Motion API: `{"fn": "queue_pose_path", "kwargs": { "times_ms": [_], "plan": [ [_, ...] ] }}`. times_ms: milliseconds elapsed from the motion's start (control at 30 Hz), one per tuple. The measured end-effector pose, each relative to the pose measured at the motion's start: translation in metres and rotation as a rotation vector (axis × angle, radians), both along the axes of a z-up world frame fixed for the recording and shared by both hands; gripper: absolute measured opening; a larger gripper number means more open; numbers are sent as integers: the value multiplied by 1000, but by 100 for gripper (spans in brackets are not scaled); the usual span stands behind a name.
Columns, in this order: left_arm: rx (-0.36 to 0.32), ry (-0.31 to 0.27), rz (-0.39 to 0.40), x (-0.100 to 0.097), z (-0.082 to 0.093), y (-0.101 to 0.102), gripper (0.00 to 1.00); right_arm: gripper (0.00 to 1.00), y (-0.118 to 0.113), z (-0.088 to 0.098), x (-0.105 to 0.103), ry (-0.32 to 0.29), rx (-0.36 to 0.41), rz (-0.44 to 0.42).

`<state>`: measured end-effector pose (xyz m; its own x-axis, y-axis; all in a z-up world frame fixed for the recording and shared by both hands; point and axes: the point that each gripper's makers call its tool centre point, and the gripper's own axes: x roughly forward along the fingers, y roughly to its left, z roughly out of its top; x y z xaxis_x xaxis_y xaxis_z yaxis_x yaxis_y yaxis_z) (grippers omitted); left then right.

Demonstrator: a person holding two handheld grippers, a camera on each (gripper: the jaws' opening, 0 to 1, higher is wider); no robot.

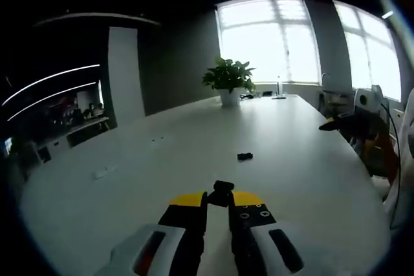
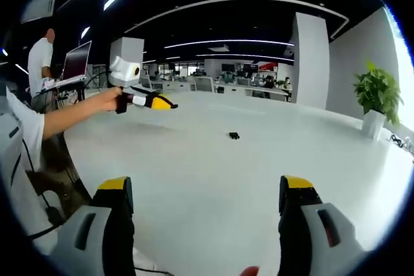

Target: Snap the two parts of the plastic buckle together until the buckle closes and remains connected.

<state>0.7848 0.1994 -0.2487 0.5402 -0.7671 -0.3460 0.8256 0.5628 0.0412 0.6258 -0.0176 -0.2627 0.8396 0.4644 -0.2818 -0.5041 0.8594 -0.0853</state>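
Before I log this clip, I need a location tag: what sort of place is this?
Most likely an open-plan office or meeting area. A long white table carries a potted plant, big windows light one side, and rows of desks with monitors run under strip ceiling lights.

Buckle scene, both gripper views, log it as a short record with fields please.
surface: white table
left gripper: shut on buckle part, held above the table
right gripper: open, nothing between its jaws
other buckle part: lying loose on the table, apart from both grippers
buckle state: two parts separate, not yet snapped
background: potted plant at the table's far end, by the windows
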Motion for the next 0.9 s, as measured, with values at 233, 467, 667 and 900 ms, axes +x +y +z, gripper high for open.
{"fn": "queue_pose_path", "kwargs": {
  "times_ms": [233,467,667,900],
  "plan": [
    [-63,33,7,-22,3,6,12,93,-3,-1,0,4,-1,-8],
    [-83,30,20,-47,-2,13,12,93,3,-2,2,2,9,8],
    [-37,11,51,-66,-11,22,12,93,7,-5,11,11,16,25],
    [-7,-1,76,-81,-14,35,12,93,11,-3,14,5,24,38]
  ]
}}
